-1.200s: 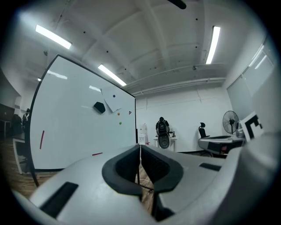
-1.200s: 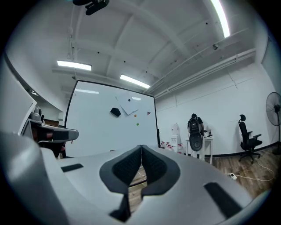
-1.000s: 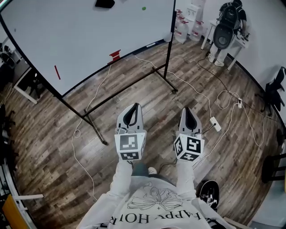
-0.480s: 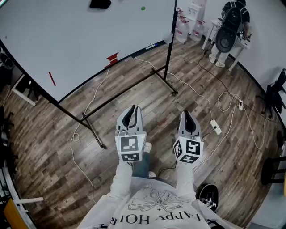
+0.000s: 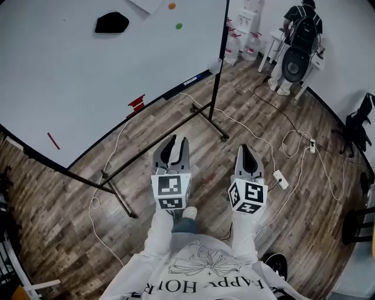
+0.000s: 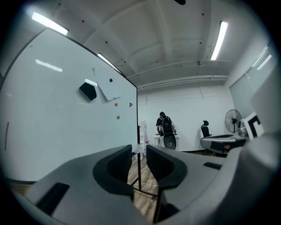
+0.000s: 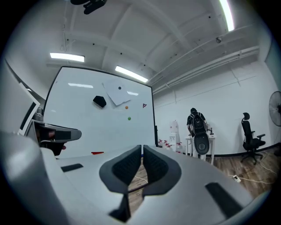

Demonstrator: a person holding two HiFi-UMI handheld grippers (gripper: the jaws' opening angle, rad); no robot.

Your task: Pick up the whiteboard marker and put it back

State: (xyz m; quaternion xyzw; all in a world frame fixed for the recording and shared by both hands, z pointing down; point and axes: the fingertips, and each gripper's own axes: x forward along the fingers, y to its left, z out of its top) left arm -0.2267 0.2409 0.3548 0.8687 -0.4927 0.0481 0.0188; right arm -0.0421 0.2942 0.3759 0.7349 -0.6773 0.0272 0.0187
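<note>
The marker (image 5: 136, 103) is red and short; it lies flat on the ledge (image 5: 176, 90) at the whiteboard's (image 5: 82, 70) lower edge, upper left of centre in the head view; the right gripper view shows it as a small level red bar, left of centre; its cap is too small to tell.

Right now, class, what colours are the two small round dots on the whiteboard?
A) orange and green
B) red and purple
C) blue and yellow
A: an orange dot and a green dot sit on the whiteboard, right of the black object.
</note>
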